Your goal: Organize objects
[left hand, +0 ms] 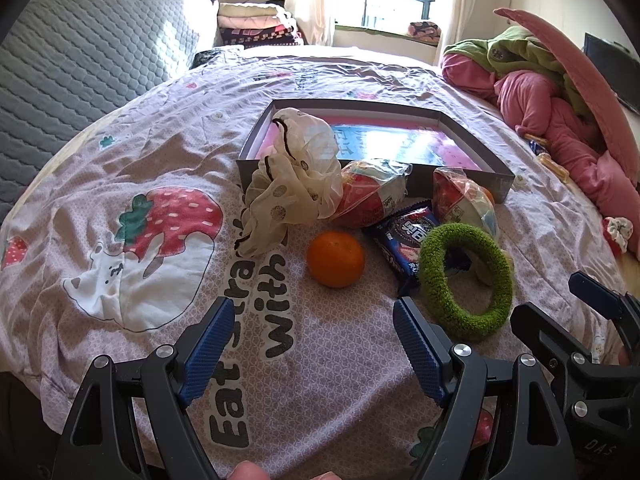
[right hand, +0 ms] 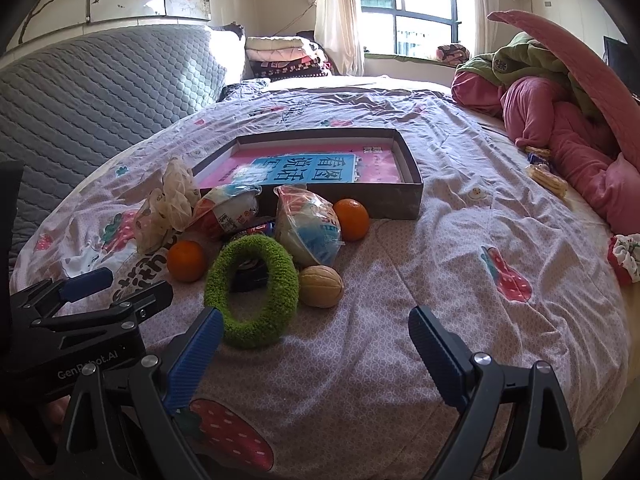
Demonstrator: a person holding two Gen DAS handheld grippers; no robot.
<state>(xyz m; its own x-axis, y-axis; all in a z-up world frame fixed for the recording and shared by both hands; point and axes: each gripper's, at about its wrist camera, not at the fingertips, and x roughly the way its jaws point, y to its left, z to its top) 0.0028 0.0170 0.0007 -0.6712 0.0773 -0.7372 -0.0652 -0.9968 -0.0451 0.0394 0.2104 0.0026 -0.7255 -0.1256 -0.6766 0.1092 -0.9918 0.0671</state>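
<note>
A shallow grey box with a pink and blue book inside lies on the bed. In front of it sit a cream scrunchie, two wrapped snack cups, a dark blue snack packet, two oranges, a green fuzzy ring and a tan walnut-like ball. My left gripper is open just short of the near orange. My right gripper is open, its left finger beside the green ring.
The strawberry-print bedspread covers the bed. A grey quilted headboard stands at the left. Pink and green bedding is heaped at the right, with a red-and-white scrunchie and small snack packs near it.
</note>
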